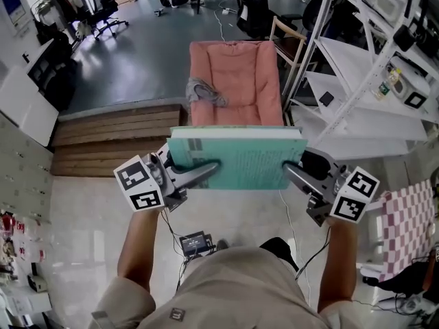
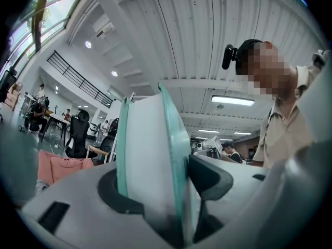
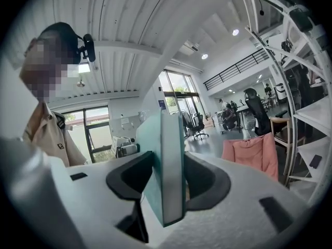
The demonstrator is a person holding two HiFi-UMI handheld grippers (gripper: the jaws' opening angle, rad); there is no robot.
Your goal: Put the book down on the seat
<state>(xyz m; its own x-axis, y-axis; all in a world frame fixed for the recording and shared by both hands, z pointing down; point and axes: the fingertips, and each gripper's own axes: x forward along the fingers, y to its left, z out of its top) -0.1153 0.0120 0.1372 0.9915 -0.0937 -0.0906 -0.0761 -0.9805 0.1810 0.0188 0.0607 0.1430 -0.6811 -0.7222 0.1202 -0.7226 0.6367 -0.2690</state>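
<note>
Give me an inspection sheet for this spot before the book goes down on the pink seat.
Surface: pink padded seat ahead, cushion mostly bare.
Job's things: teal book held level in the air, not on the seat.
Clutter: crumpled grey cloth at the seat's left edge in the head view.
Grippers: left hand-held gripper and right hand-held gripper each shut on one end of the book.
Cables: thin leads hang below the grippers near a small black box; white cable on the far floor.
Surroundings: wooden steps, white shelving rack, checked cloth, office chair.
</note>
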